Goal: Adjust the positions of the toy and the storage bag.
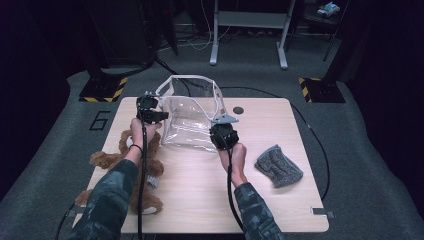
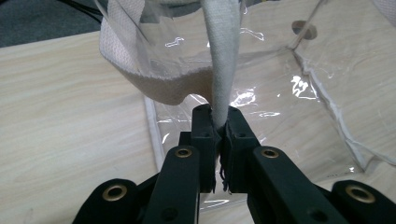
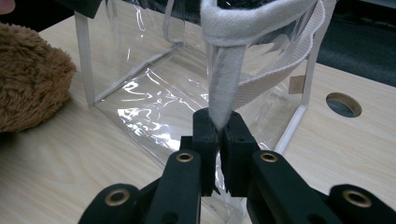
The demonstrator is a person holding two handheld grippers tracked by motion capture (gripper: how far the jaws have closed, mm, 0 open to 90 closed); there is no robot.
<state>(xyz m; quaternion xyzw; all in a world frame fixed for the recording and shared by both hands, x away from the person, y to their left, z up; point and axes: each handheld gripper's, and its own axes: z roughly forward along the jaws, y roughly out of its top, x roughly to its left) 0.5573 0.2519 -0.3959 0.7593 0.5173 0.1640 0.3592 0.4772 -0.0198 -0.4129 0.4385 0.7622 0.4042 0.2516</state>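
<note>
One "6" [image 1: 101, 120] marks the floor left of the table [image 1: 280, 200]

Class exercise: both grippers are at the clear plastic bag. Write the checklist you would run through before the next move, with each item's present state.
1. Left gripper shut on a white fabric handle: ok.
2. Right gripper shut on the other white fabric handle: ok.
3. Clear plastic bag upright on the pale wooden table: ok.
4. Bag mouth open wide enough: cannot tell.
5. Brown plush teddy bear outside the bag, near the left hand: ok.
6. Grey knitted cloth clear of the bag: ok.
</note>
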